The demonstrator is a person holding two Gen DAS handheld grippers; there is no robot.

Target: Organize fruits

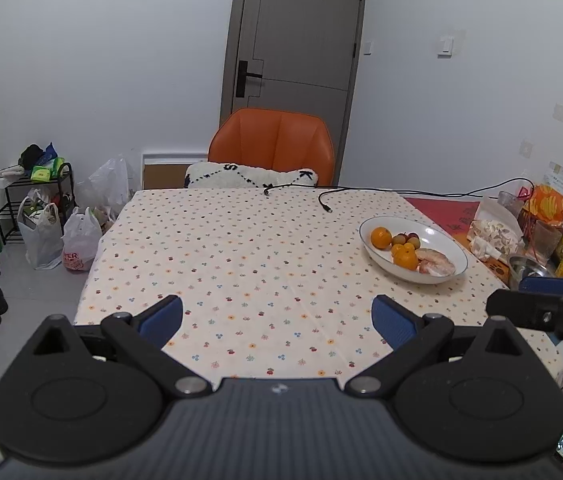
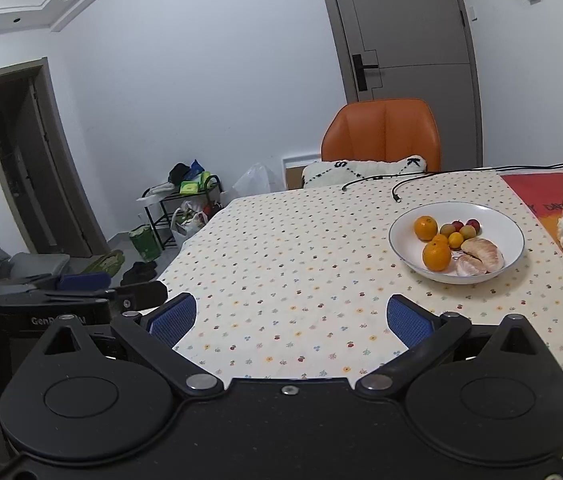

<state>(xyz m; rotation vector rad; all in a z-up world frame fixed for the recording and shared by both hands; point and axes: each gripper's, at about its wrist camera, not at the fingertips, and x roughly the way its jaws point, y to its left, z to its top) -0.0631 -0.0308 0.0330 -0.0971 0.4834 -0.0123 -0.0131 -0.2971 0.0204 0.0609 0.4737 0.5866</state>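
A white bowl (image 1: 447,242) (image 2: 499,222) stands on the right part of the table. It holds two oranges (image 1: 380,237) (image 2: 436,256), a few small red and yellow fruits (image 1: 406,239) (image 2: 461,231) and peeled pomelo segments (image 1: 437,263) (image 2: 481,255). My left gripper (image 1: 277,316) hovers open over the near table edge, nothing between its blue pads. My right gripper (image 2: 291,318) is open too, empty, short of the bowl. The right gripper's body (image 1: 545,308) shows at the left wrist view's right edge.
The table carries a flower-print cloth (image 1: 241,260) (image 2: 301,260). A black cable (image 1: 327,208) (image 2: 397,196) lies at its far side. Snack bags and a metal bowl (image 1: 529,268) crowd the right end. An orange chair (image 1: 273,144) (image 2: 381,136) stands behind. Bags and a rack (image 1: 29,200) sit on the floor at left.
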